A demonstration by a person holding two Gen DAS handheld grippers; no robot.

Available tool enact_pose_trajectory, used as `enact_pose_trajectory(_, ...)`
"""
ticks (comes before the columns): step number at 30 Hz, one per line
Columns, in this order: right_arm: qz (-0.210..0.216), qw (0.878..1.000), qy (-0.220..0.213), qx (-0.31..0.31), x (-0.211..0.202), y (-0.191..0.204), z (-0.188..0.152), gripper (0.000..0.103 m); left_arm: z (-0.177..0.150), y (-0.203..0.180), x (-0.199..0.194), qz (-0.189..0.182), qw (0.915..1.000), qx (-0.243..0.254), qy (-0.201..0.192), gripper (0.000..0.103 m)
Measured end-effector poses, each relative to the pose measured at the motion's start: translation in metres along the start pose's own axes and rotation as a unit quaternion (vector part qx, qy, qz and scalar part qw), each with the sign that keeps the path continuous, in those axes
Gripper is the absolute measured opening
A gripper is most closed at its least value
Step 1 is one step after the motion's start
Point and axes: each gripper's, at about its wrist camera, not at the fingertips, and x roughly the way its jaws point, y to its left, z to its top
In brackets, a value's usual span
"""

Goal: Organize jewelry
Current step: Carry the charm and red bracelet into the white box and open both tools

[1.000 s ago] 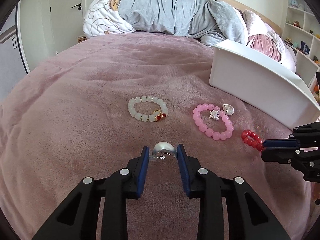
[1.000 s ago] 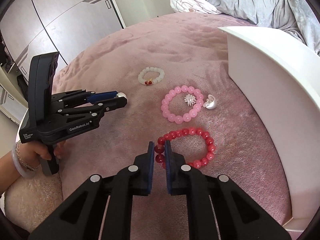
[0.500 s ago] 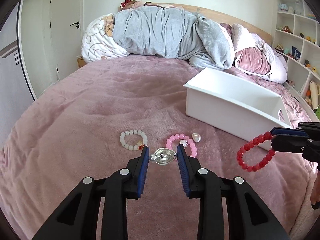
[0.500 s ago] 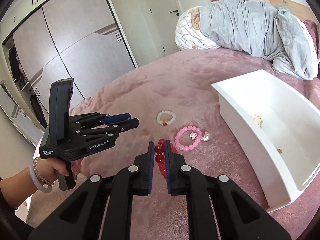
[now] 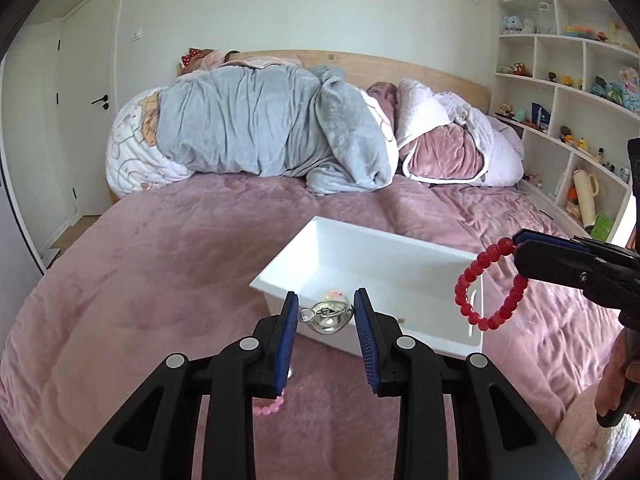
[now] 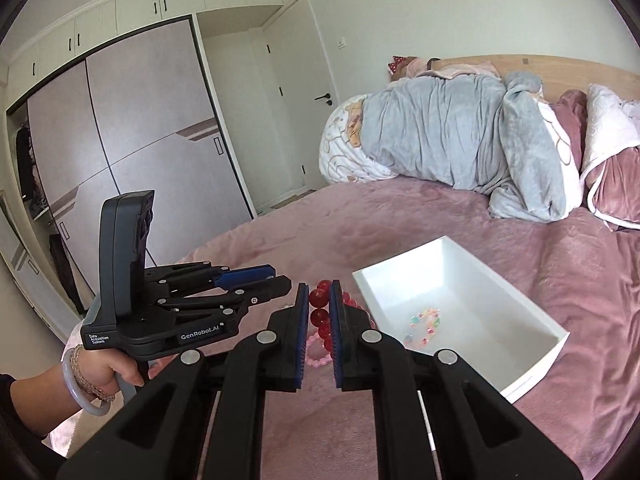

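— What has each hand got?

— The left gripper (image 5: 325, 314) is clamped on a small silver shell charm (image 5: 326, 317), held in the air just over the near rim of the white bin (image 5: 400, 276). The right gripper (image 6: 320, 310) is pinched on one bead of the red bead bracelet (image 5: 490, 286), and the rest of the loop hangs free beside the bin's right end.

— Will they carry well?

— The charm looks hard, smooth and light, so I'd guess it could slip; gripping across its broad sides, as now, seems the safest hold. The bracelet is limp between its beads and will swing, though round glossy beads may roll out of a pinch.

— And everything else?

— A small pastel bracelet (image 6: 424, 322) lies on the bin floor. A pink bead bracelet (image 5: 269, 407) rests on the mauve plush bedspread (image 5: 160, 280) near the bin's near side. That surface is soft and rumpled, so small pieces could sink in. Heaped at the head of the bed is a grey blanket (image 5: 256, 124); toy shelves (image 5: 560, 80) stand right, a wardrobe (image 6: 132, 152) left.
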Motion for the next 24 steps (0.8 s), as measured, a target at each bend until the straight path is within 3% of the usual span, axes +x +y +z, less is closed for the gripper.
enact_pose_trajectory(9, -0.037, 0.999, 0.003, 0.032, -0.02, -0.066, 0.013, 0.011, 0.049, -0.055, 0.045, -0.029, 0.9987, 0.04, 0.012, 0.033)
enact_pose_trajectory(17, -0.052, 0.996, 0.043, 0.063, 0.004, -0.115, 0.003, 0.011, 0.056, -0.068, 0.129, -0.031, 0.9946, 0.059, 0.08, 0.033)
enact_pose_trajectory(24, -0.064, 0.991, 0.085, 0.075, 0.047, -0.142, -0.012, 0.011, 0.043, -0.056, 0.206, -0.027, 0.9871, 0.016, 0.157, 0.033)
